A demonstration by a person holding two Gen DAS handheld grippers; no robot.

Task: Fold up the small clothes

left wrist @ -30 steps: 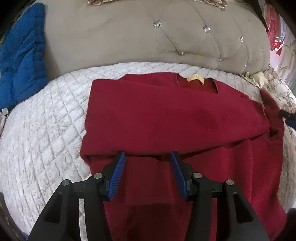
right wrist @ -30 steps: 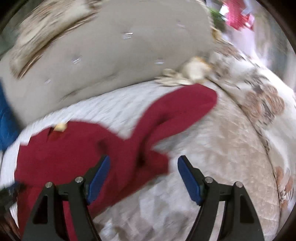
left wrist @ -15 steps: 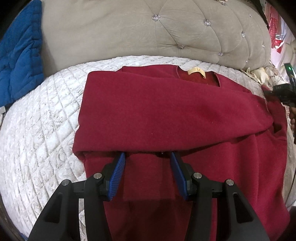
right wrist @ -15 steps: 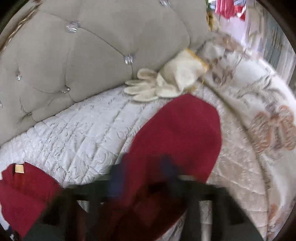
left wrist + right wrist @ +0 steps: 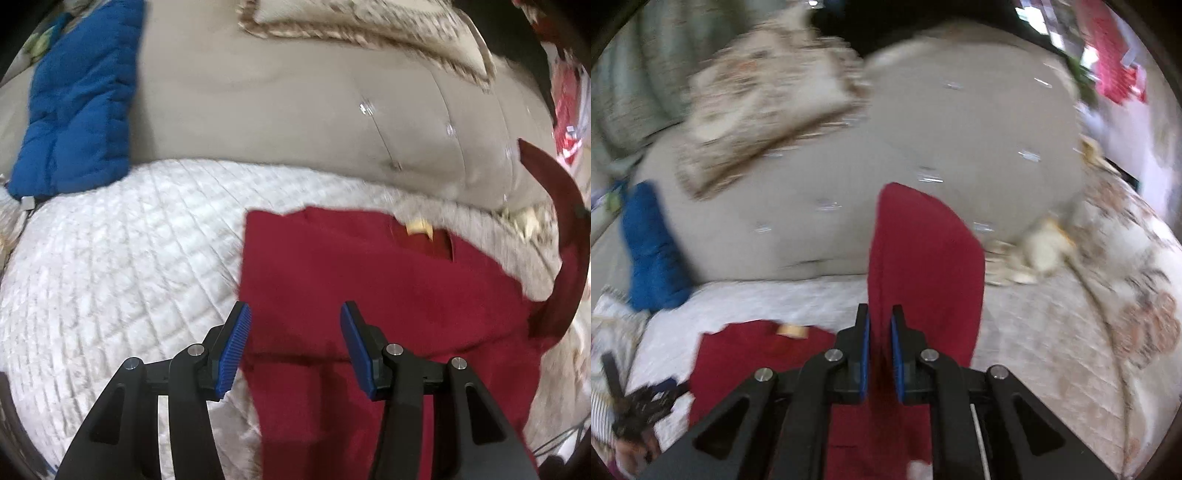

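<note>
A dark red sweater (image 5: 369, 295) lies flat on the white quilted bed cover (image 5: 110, 277), with its tan neck label (image 5: 417, 227) at the far side. My left gripper (image 5: 293, 347) hovers open above the sweater's near left part, and nothing sits between its blue pads. My right gripper (image 5: 880, 332) has its jaws closing tight on the red sleeve (image 5: 923, 258), and the pads press the cloth. The sleeve stands lifted clear of the bed in front of the headboard. In the left wrist view the raised sleeve (image 5: 569, 236) curves up at the right edge.
A beige tufted headboard (image 5: 295, 110) runs along the back, with a patterned pillow (image 5: 369, 22) on top. A blue quilted jacket (image 5: 77, 99) leans at the back left. A white glove (image 5: 1041, 251) lies at the back right, beside floral bedding (image 5: 1126, 295).
The right gripper went from wide open to shut on the sleeve and lifted it off the bed. The left gripper rose and shifted left, still open.
</note>
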